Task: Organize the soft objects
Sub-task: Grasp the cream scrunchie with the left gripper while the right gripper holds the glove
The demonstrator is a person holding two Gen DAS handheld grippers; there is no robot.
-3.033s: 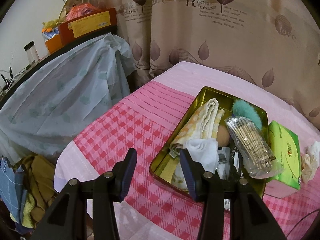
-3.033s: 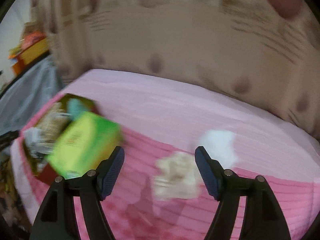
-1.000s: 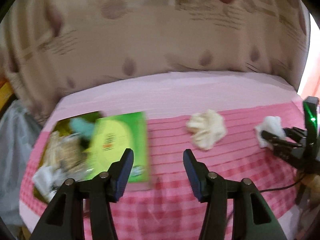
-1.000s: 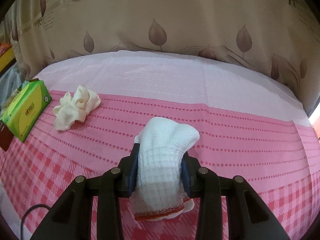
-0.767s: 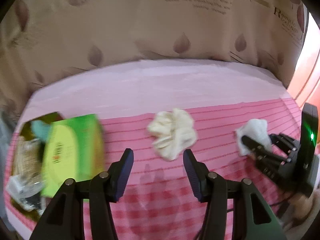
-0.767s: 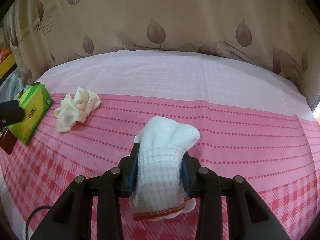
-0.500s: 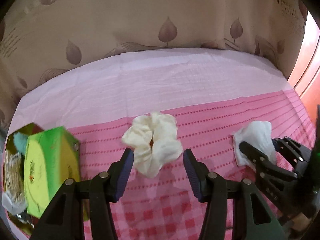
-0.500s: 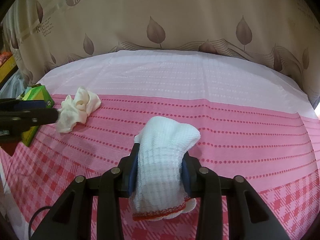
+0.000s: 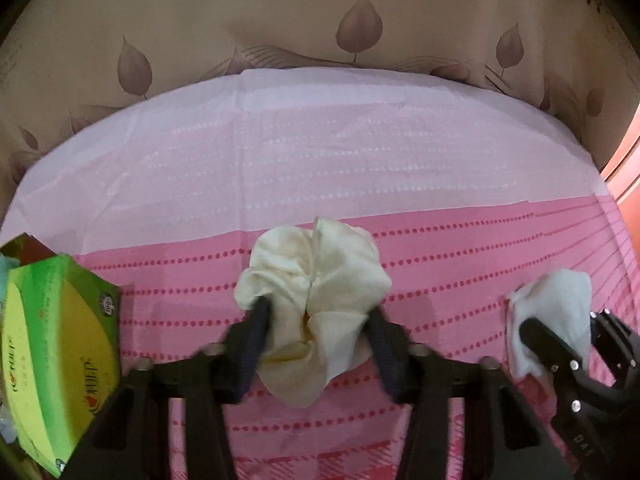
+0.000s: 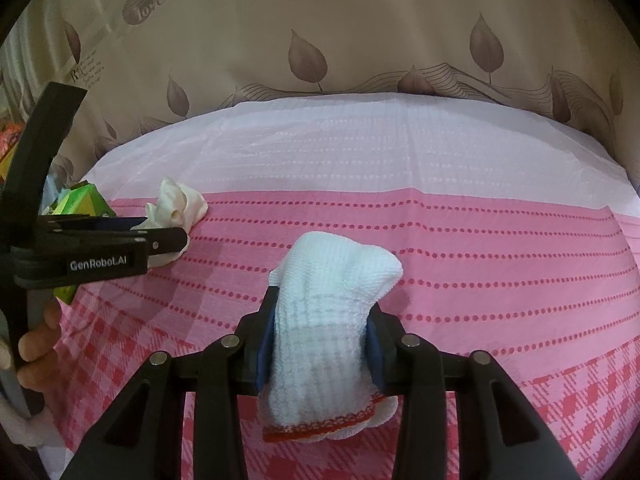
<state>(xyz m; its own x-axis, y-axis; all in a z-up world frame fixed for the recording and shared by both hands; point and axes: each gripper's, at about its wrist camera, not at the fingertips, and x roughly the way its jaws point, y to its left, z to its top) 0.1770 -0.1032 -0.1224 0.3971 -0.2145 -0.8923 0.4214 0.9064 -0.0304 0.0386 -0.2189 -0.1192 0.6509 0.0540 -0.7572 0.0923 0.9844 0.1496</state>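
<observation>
The scrunchie (image 9: 312, 292), right of the tissue box (image 9: 56, 356), is straddled by the half-open left gripper (image 9: 316, 344) for pickup; the glove (image 10: 324, 320) is clamped in the right gripper (image 10: 320, 344) for carrying.

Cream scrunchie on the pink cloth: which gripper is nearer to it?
Left. The left gripper has its fingers on either side of the cream scrunchie; the right gripper, off to its right, clamps a white glove.

Colours and patterns on the table
Cream scrunchie (image 9: 312, 280); white waffle-knit glove (image 10: 328, 320), red cuff trim; pink dotted-and-checked tablecloth (image 9: 460, 264); green-yellow tissue box (image 9: 56, 360); beige leaf-print curtain (image 10: 320, 40).
</observation>
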